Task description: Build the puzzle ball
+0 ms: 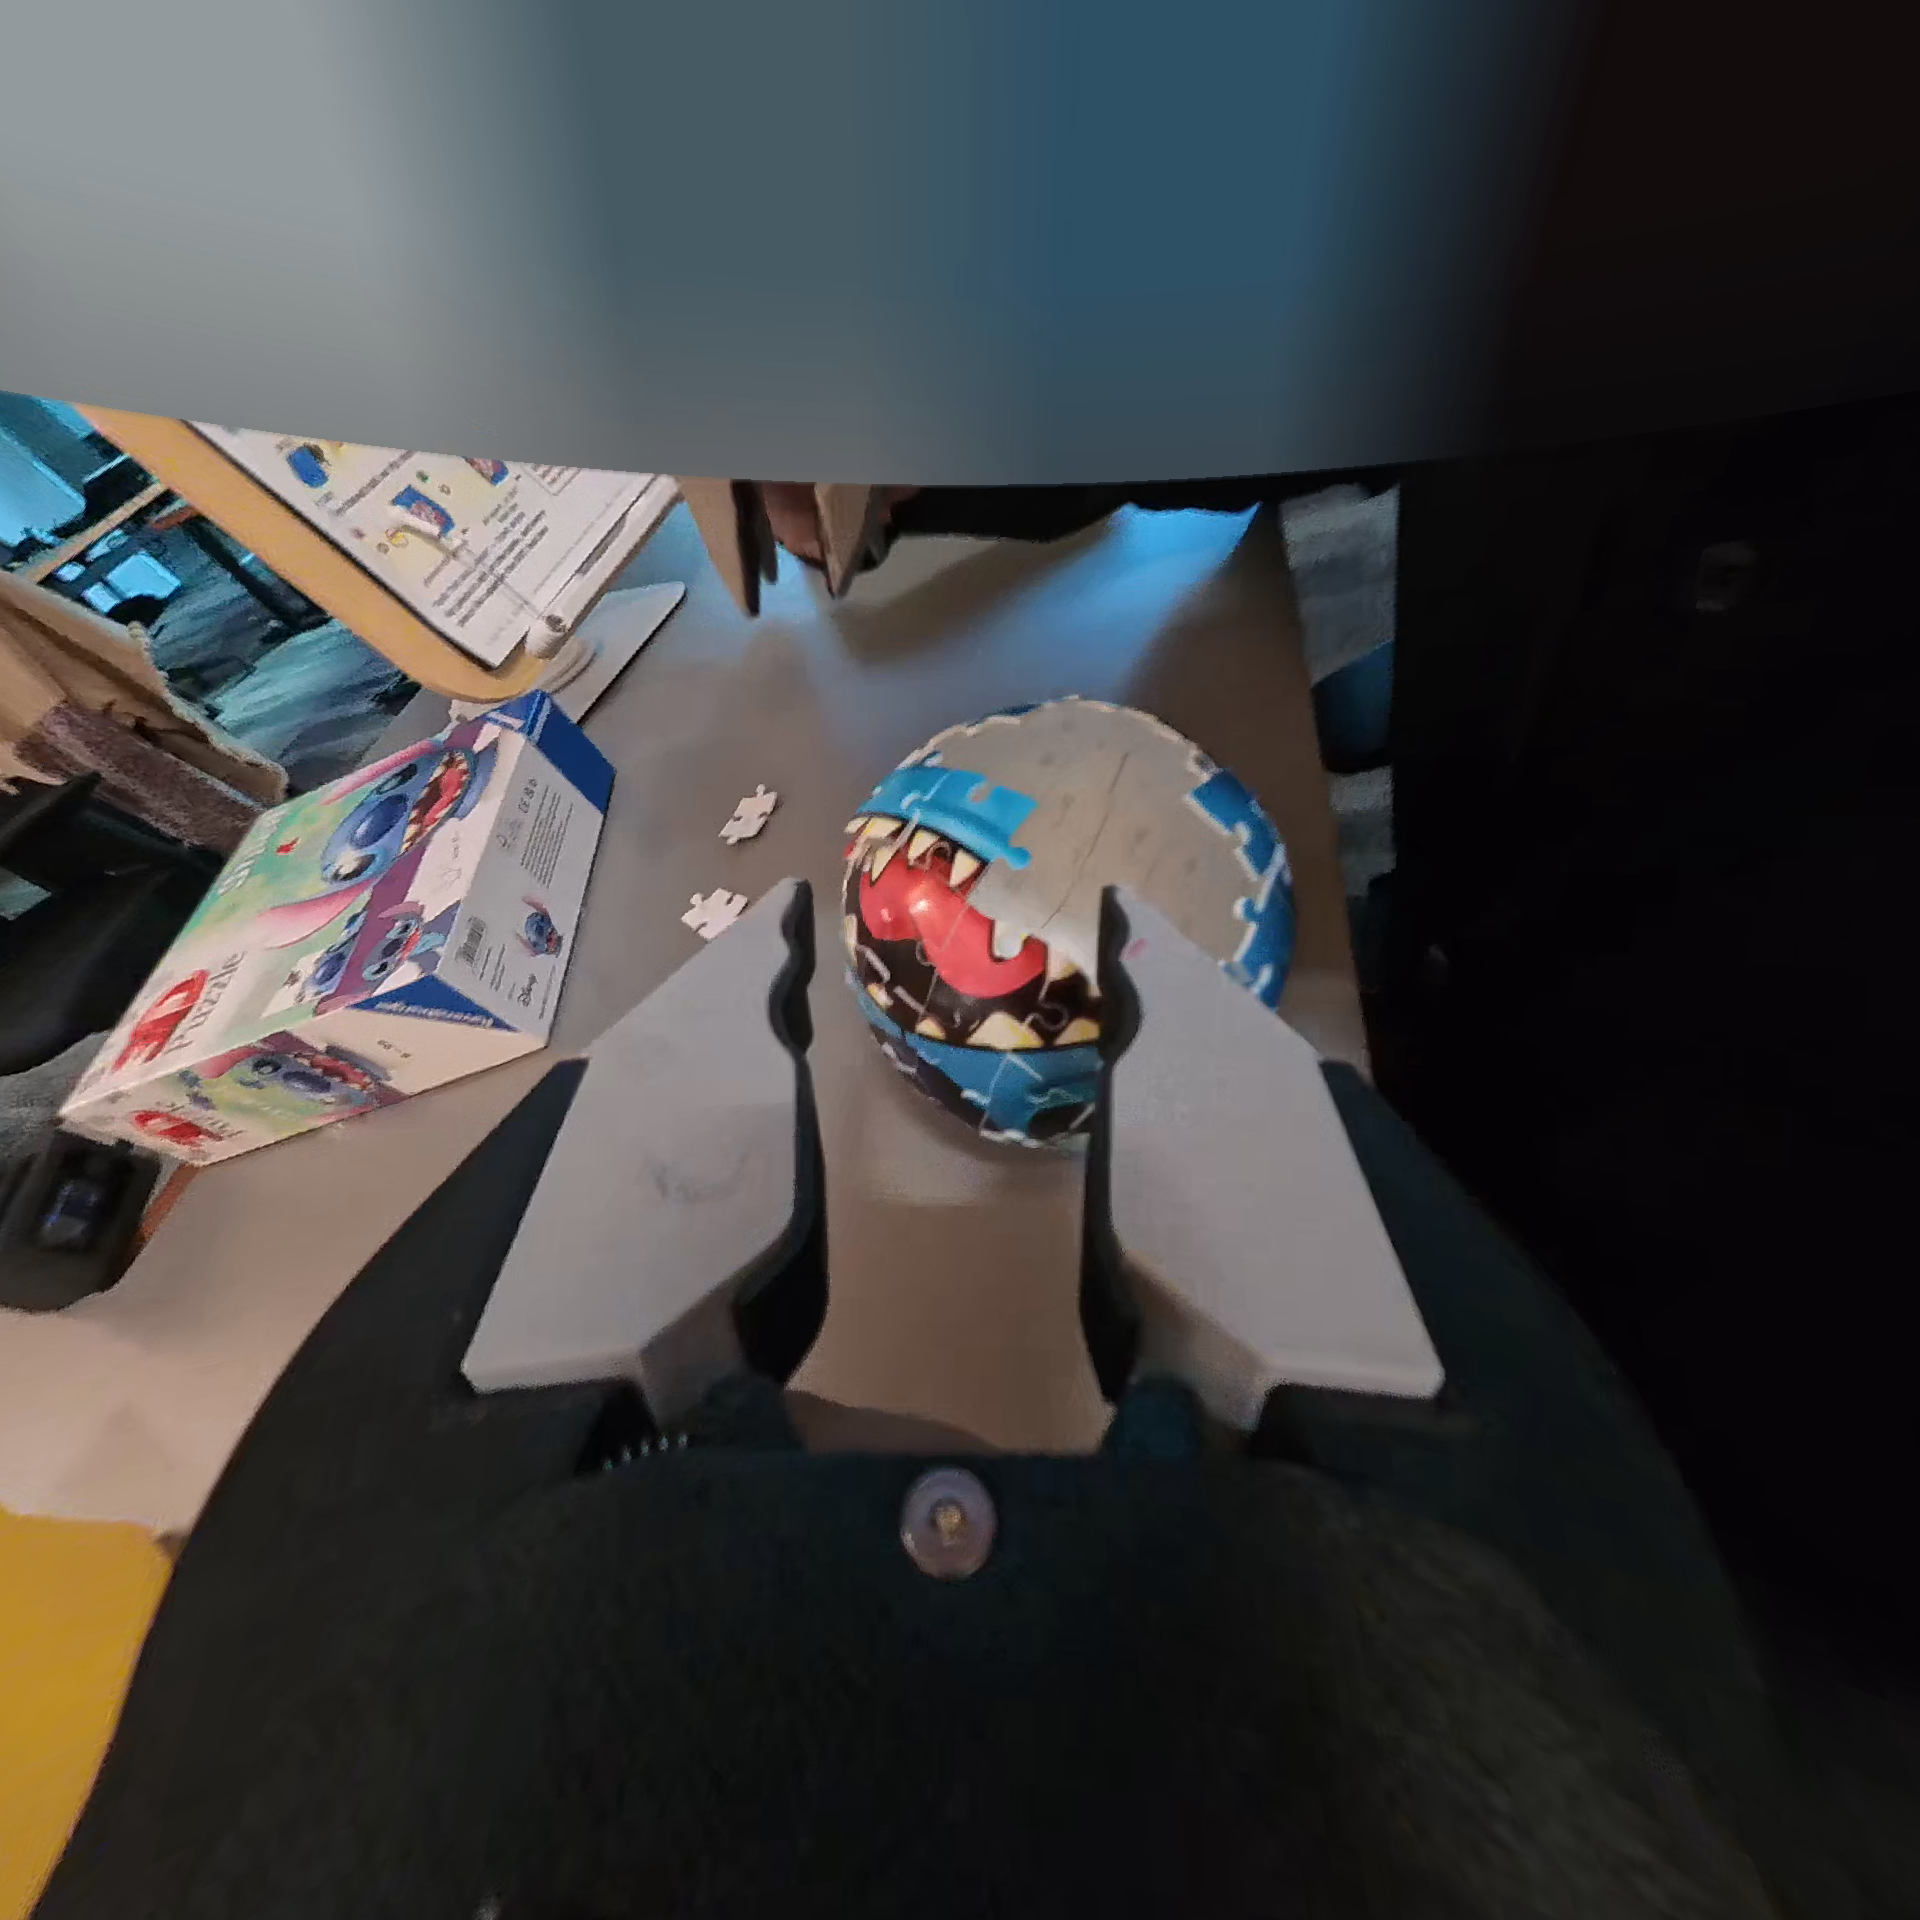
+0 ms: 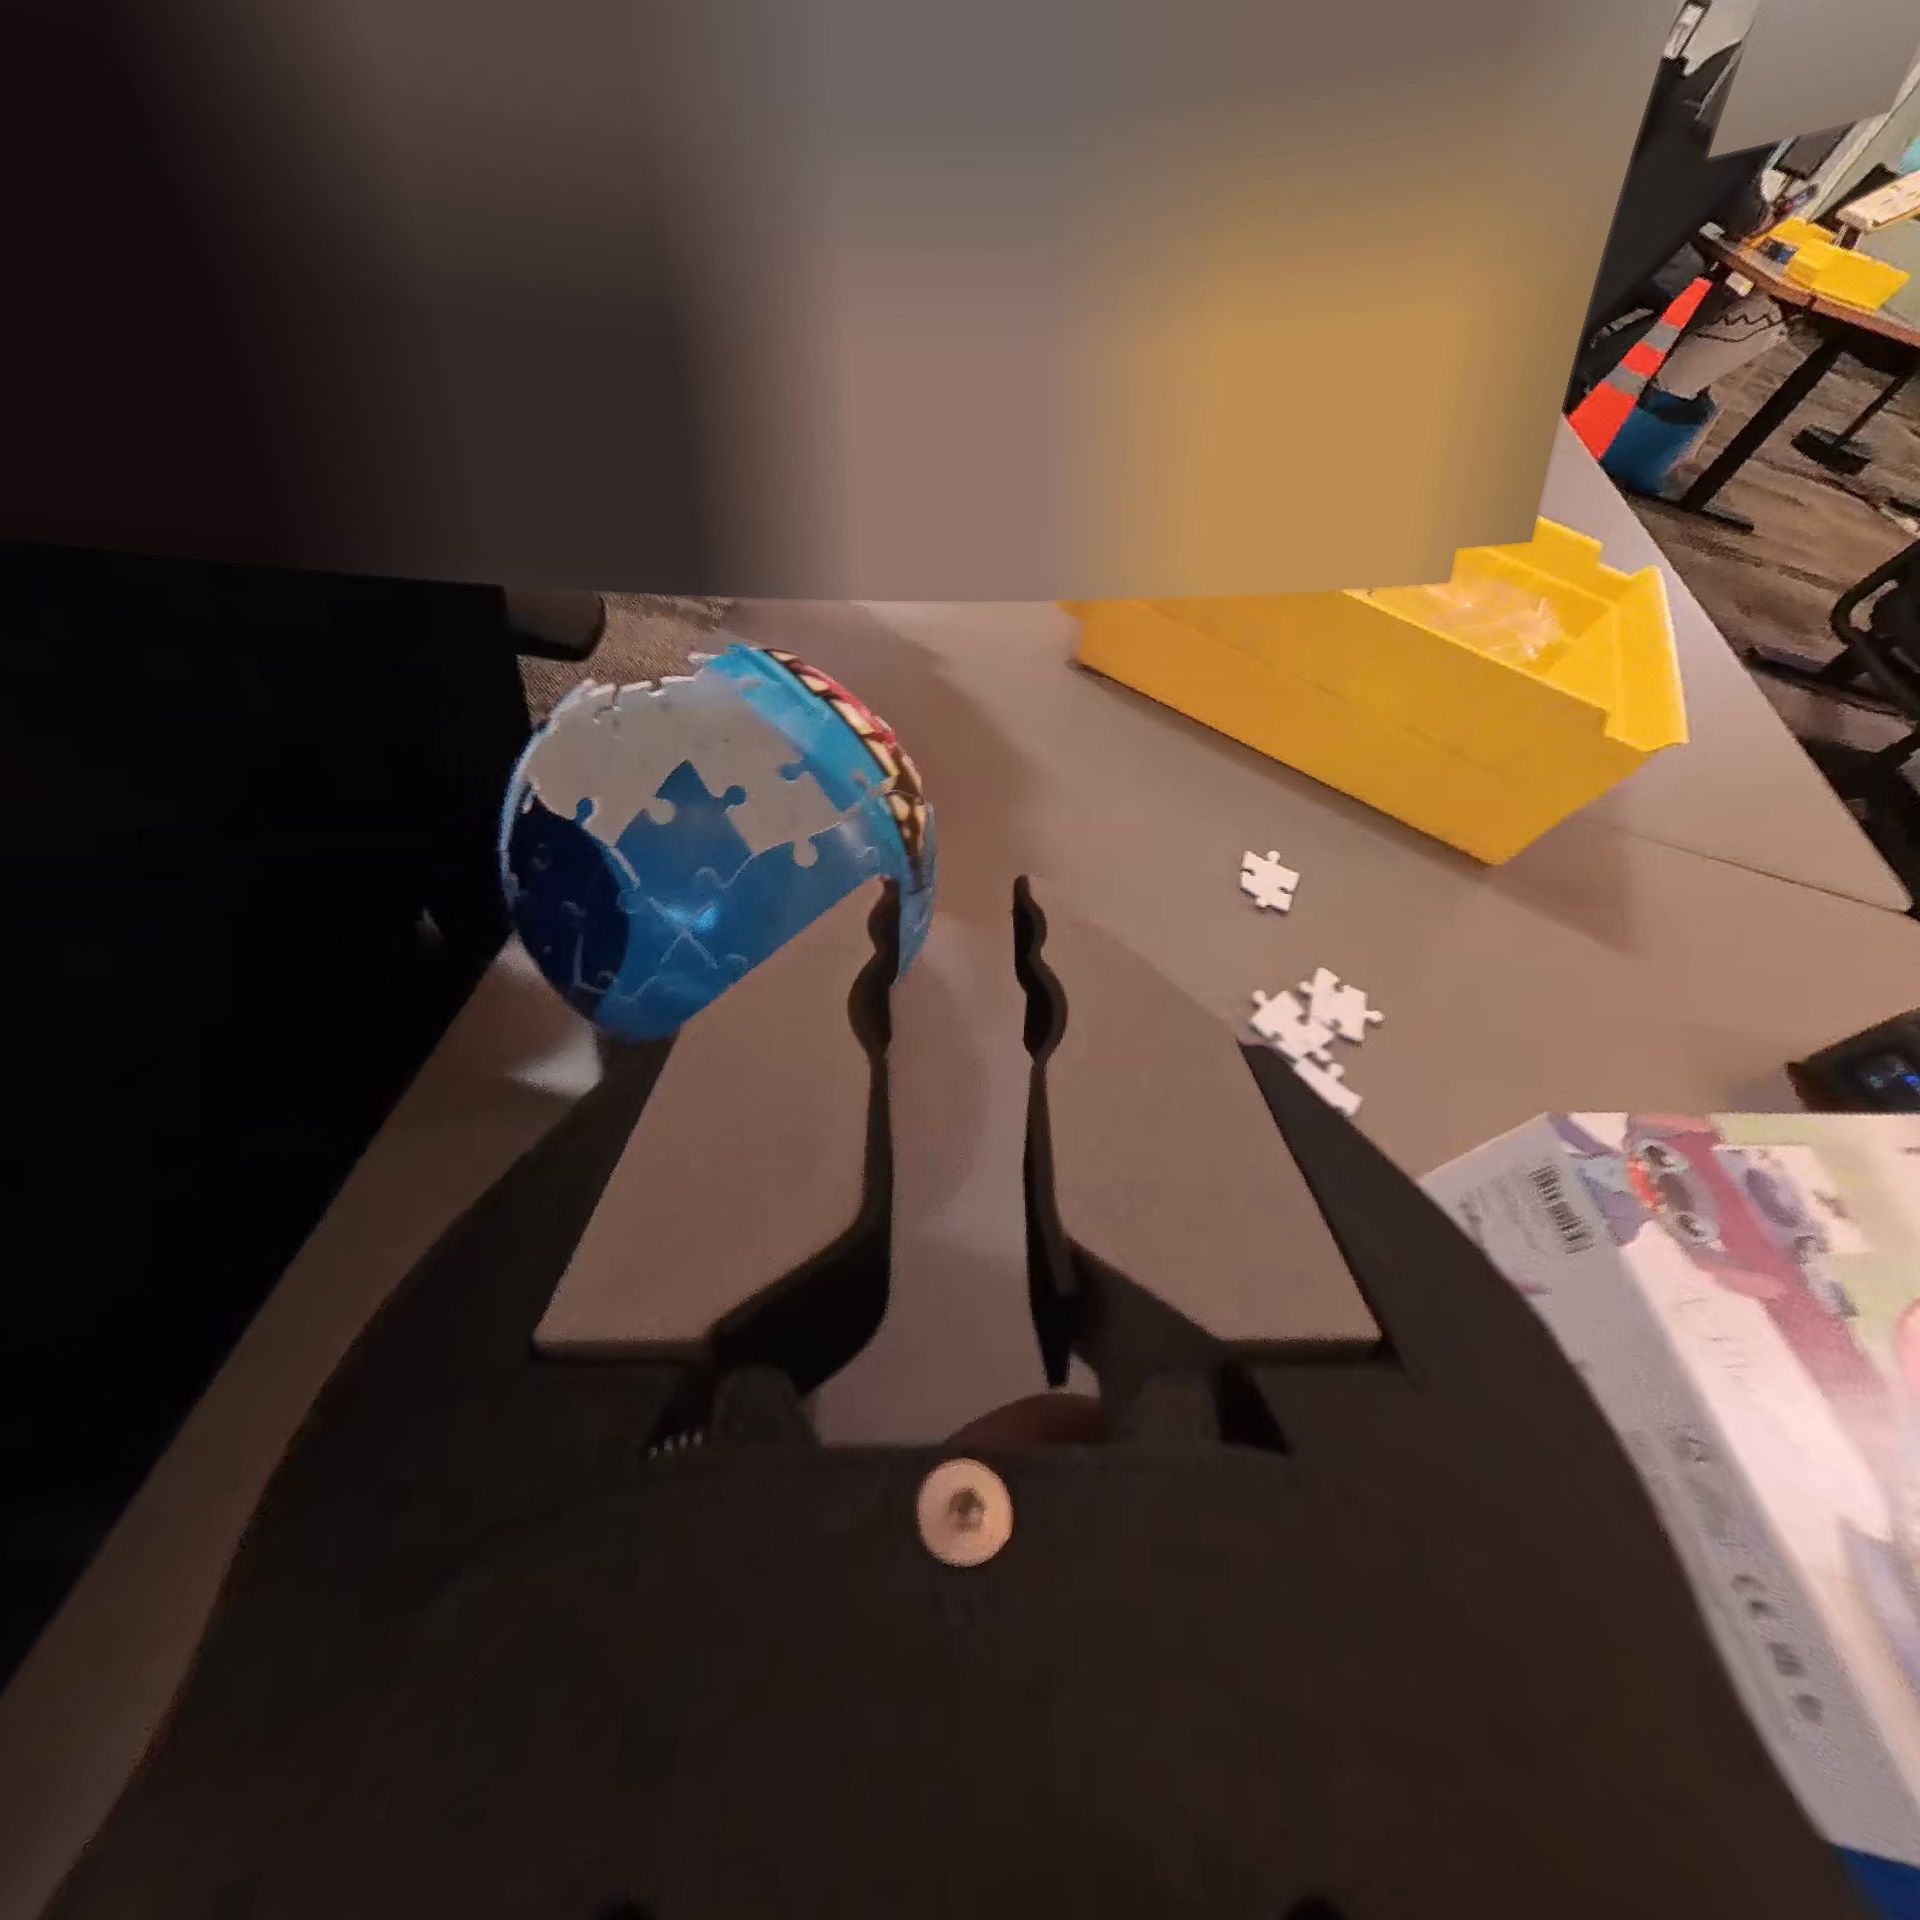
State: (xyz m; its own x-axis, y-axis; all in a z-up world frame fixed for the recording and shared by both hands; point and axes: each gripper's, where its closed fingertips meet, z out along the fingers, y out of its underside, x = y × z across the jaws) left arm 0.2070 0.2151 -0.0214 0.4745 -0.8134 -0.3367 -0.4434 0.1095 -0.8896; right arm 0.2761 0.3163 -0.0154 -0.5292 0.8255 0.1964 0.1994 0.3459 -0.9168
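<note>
Left tool (image 1: pixel 954 935) parted and empty, right tool (image 2: pixel 951 914) parted, glossy half-built puzzle ball (image 1: pixel 1060 925), flat white pieces (image 2: pixel 1309 1023)

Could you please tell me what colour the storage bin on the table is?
The storage bin is bright yellow, best seen in the right wrist view.
</note>
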